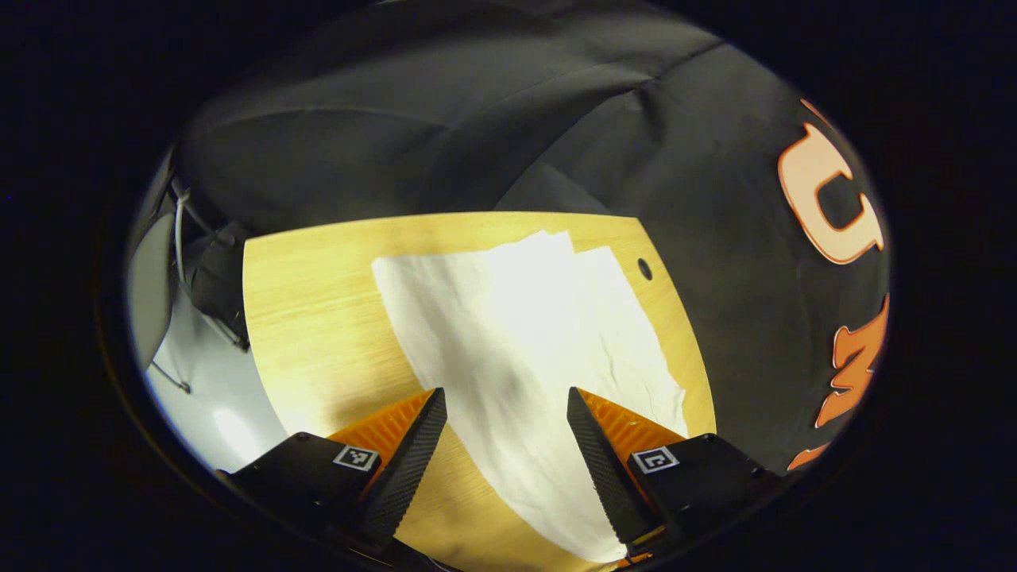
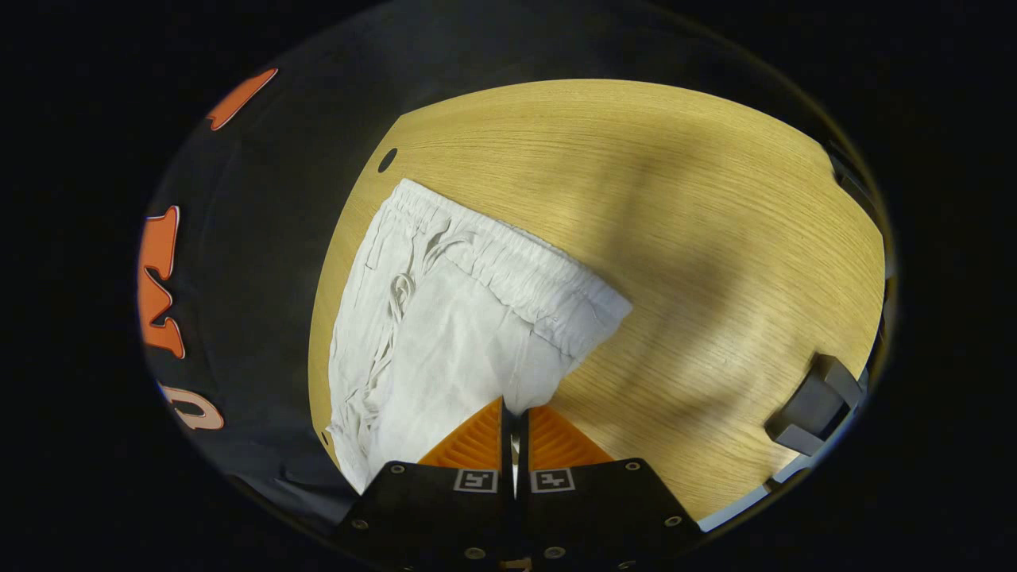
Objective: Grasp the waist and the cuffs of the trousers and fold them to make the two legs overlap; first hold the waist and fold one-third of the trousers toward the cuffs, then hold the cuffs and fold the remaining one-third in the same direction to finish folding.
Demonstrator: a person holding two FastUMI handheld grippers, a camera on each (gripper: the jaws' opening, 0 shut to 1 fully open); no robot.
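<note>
Right gripper [image 2: 512, 417] is clamped on white cloth trousers [image 2: 453, 318] for folding; left gripper [image 1: 506, 413], 2 fingers apart, hovers above them.

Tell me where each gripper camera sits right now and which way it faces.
Left gripper view: rides on the left gripper, looking down along its open fingers at the cuff end of the white cloth trousers on the light wooden table.
Right gripper view: rides on the right gripper, fingers closed with white cloth running in between them, facing the elastic drawstring waistband.
Shared: the same trousers, the table and the small dark hole near the table's edge.
</note>
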